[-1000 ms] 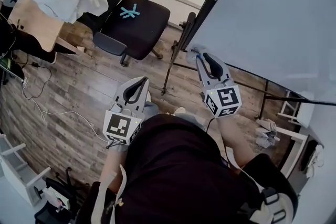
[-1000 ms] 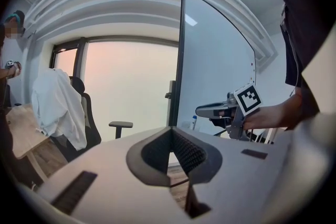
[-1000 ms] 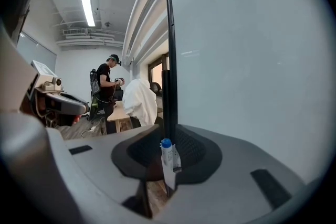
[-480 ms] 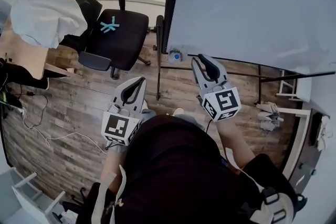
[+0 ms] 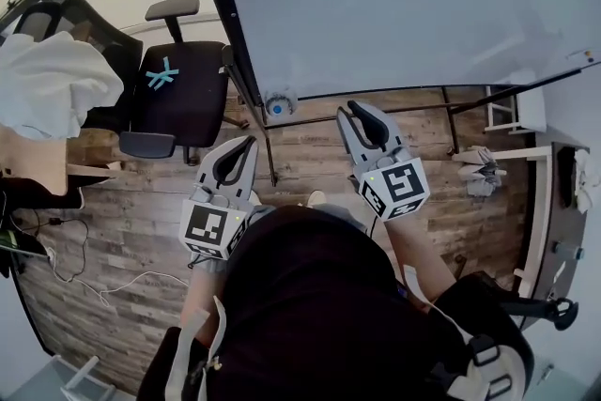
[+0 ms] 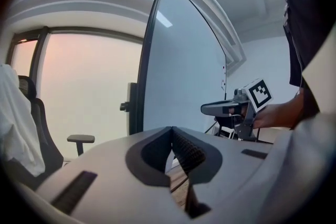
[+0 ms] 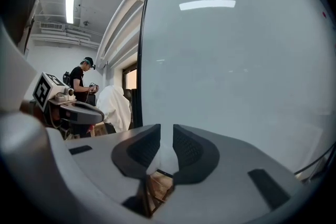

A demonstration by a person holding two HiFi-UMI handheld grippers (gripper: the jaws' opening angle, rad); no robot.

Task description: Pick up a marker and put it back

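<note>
No marker can be made out in any view, so where it lies is unknown; the likeliest place, as a guess, is along the lower rail (image 5: 404, 92) of the whiteboard (image 5: 423, 5), where only a small round thing with a blue centre (image 5: 275, 103) shows at the corner. The right gripper (image 5: 349, 109) is nearest that rail, pointed at the board, its jaws parted by a narrow slit and holding nothing. The left gripper (image 5: 251, 142) hangs lower and further from the board, over the wooden floor (image 5: 131, 230), jaws pressed together and empty. Further out stand an office chair (image 5: 183, 89) and a white cloth (image 5: 47, 89) draped over another seat. The pick-up seems not yet begun. The main risk is that the right gripper's slit looks too tight to straddle a marker, so a reach made like this could nudge it along or off the rail. The board's stand legs also run near the person's feet, and a bump there could shake the board.
</note>
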